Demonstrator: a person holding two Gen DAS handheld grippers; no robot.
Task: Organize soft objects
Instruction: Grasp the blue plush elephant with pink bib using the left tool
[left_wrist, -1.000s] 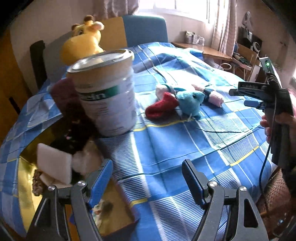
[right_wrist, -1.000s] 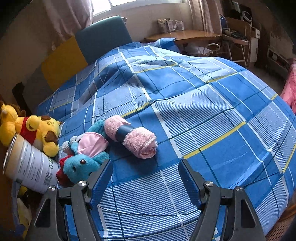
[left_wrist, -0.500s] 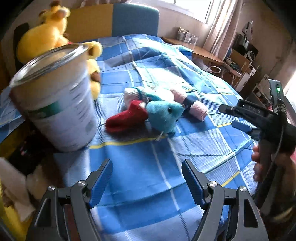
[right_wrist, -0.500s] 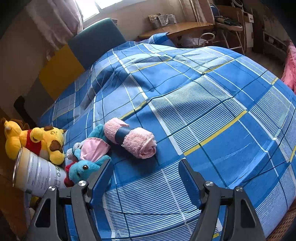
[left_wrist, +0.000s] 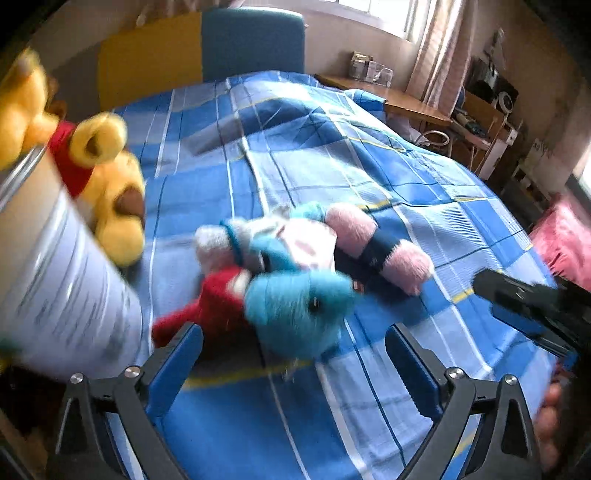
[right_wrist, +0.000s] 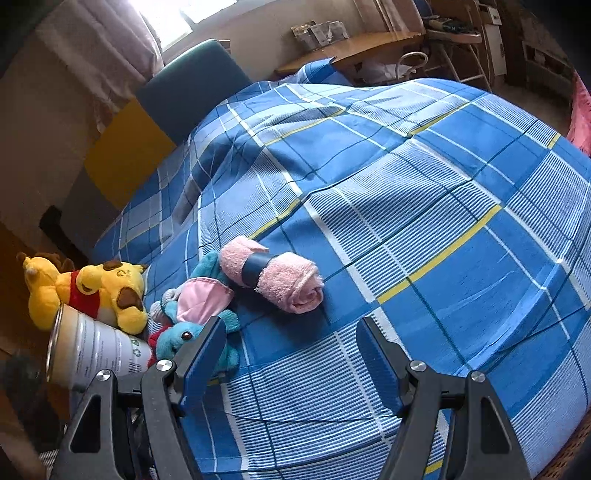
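Left tool (left_wrist: 293, 354) now sits closer to the blue plush (left_wrist: 299, 306), angled down, jaws opening, nothing between them. Right tool (right_wrist: 290, 345) hovers angled down, jaws apart, empty. Beyond lies pink towel roll (right_wrist: 273, 275) on bed (right_wrist: 443, 206).

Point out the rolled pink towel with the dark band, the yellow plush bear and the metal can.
Rolled pink towel (right_wrist: 275, 276), right wrist view, on its dark band.
Yellow plush bear (right_wrist: 110, 284), right wrist view, on its head.
Metal can (right_wrist: 99, 356), right wrist view, on its printed side.
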